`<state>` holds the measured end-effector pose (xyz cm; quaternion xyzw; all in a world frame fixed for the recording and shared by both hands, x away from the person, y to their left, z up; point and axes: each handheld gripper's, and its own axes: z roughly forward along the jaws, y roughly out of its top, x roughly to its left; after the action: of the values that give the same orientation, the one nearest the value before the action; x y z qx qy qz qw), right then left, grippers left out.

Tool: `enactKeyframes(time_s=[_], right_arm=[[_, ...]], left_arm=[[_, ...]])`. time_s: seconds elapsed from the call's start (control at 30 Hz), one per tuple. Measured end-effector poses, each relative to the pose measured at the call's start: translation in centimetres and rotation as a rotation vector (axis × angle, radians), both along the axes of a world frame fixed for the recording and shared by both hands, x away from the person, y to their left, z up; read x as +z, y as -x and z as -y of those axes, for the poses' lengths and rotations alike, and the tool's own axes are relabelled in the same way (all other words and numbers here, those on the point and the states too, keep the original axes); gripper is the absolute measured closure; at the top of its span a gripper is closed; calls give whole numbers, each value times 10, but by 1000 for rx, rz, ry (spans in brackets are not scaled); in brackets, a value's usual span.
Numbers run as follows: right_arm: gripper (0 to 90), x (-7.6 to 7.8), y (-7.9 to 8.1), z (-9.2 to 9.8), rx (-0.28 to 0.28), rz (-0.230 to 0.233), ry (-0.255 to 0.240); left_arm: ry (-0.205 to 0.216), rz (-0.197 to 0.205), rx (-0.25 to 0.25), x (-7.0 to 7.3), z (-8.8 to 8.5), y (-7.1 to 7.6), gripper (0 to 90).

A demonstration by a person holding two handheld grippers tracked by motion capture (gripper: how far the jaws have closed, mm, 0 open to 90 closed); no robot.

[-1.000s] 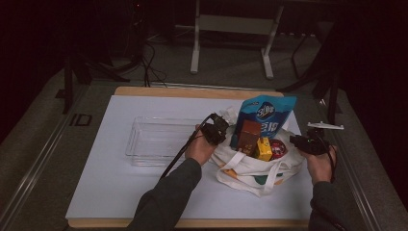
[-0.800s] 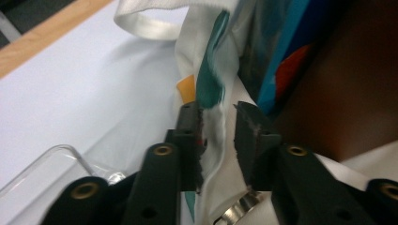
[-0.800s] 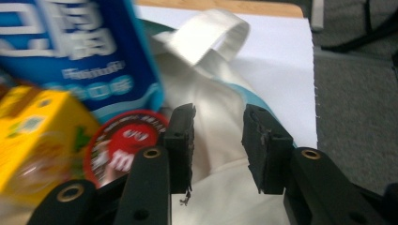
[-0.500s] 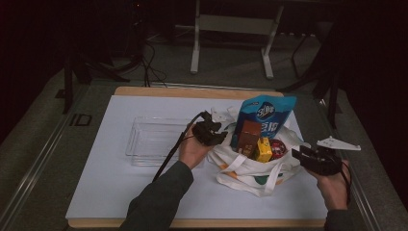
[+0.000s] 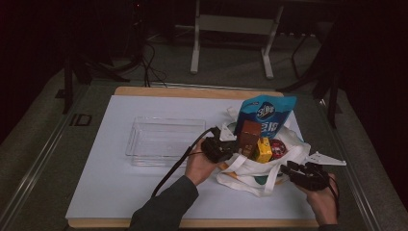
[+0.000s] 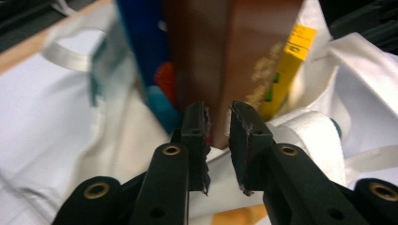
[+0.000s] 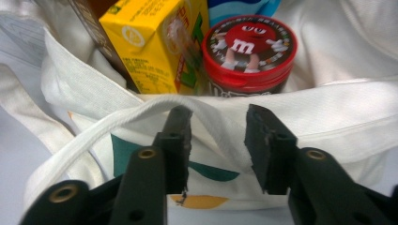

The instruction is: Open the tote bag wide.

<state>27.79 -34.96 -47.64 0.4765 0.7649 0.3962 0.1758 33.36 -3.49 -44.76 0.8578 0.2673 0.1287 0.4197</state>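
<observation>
A: Jaws, left gripper [image 6: 218, 119]: just closing, narrow gap, at brown box's [image 6: 220, 61] lower edge, not clamped.
B: Right gripper [image 7: 218, 129]: closing, handle [image 7: 141, 112] between, unpinched; tote bag [image 5: 260, 168] on desk [image 5: 110, 183].

Left tool [image 5: 226, 144] at brown box [image 5: 249, 137], right tool [image 5: 294, 171] beside tote bag [image 5: 250, 178]

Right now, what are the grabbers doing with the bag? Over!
Left gripper jaws just closing, narrow gap, at brown box. Right gripper jaws open around bag handle. Yellow carton crowds the box.
</observation>
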Motion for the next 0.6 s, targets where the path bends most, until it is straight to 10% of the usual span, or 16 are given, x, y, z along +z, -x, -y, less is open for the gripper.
enactKeyframes(time_s=[0.6], right_arm=[[756, -35, -3, -16, -53, -16, 11]], left_arm=[[-100, -25, 8, -62, 12, 13, 891]])
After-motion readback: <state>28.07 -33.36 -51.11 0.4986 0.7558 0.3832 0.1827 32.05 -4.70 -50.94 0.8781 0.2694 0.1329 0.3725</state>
